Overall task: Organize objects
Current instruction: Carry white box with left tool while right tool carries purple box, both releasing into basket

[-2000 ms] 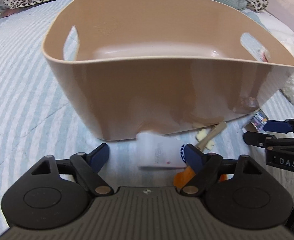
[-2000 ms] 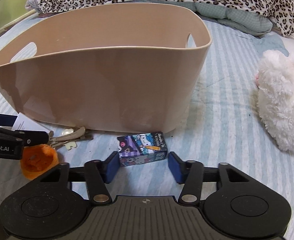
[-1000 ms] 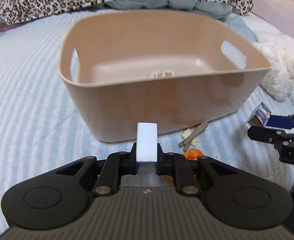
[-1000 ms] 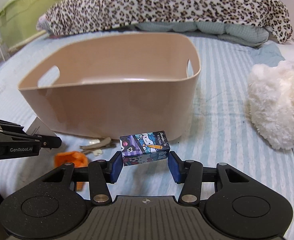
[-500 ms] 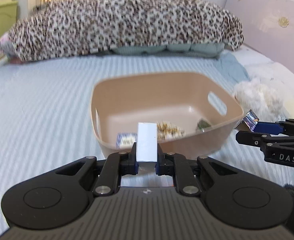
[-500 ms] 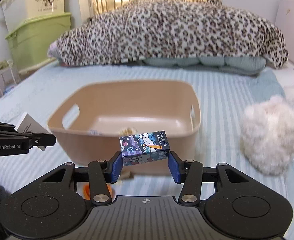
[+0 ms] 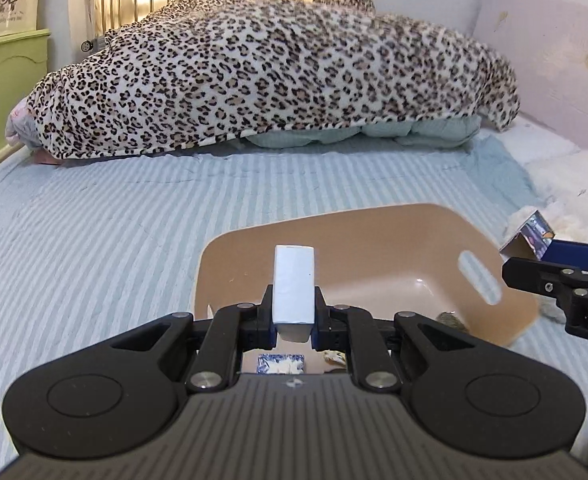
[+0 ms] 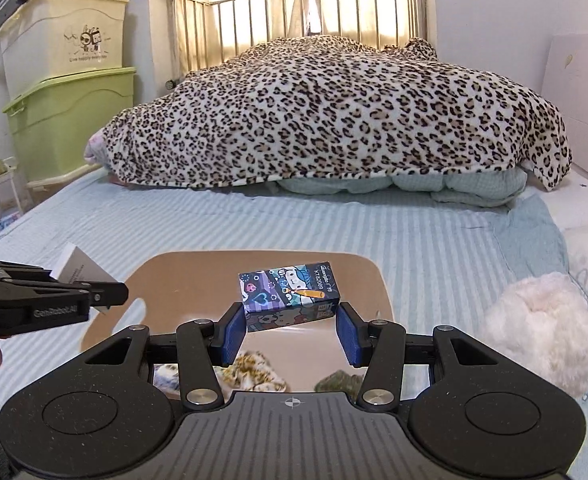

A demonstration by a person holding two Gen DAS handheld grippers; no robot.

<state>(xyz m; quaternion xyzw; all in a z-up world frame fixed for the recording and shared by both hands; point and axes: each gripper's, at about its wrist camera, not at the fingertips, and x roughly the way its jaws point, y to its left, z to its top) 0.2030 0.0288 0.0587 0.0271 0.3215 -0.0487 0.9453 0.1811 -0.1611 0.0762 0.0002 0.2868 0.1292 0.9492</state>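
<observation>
My left gripper (image 7: 293, 322) is shut on a white box (image 7: 294, 287) and holds it above the tan plastic basket (image 7: 373, 224). My right gripper (image 8: 292, 330) is shut on a small cartoon-printed box (image 8: 290, 294), also held above the basket (image 8: 377, 280). Each gripper shows in the other's view: the right one (image 7: 533, 264) at the right edge, the left one (image 8: 110, 292) at the left edge. Small items lie on the basket floor, among them a blue-white packet (image 7: 281, 362) and a patterned bundle (image 8: 254, 372).
The basket sits on a blue-striped bed (image 7: 94, 232). A leopard-print blanket (image 8: 333, 120) is heaped at the far end. A white fluffy toy (image 8: 541, 332) lies right of the basket. Stacked storage bins (image 8: 66, 80) stand at the left wall.
Both grippers closed on their boxes on the bed, lifted them, and now hold them higher, over the basket opening. The hair clips and orange item have dropped out of sight.
</observation>
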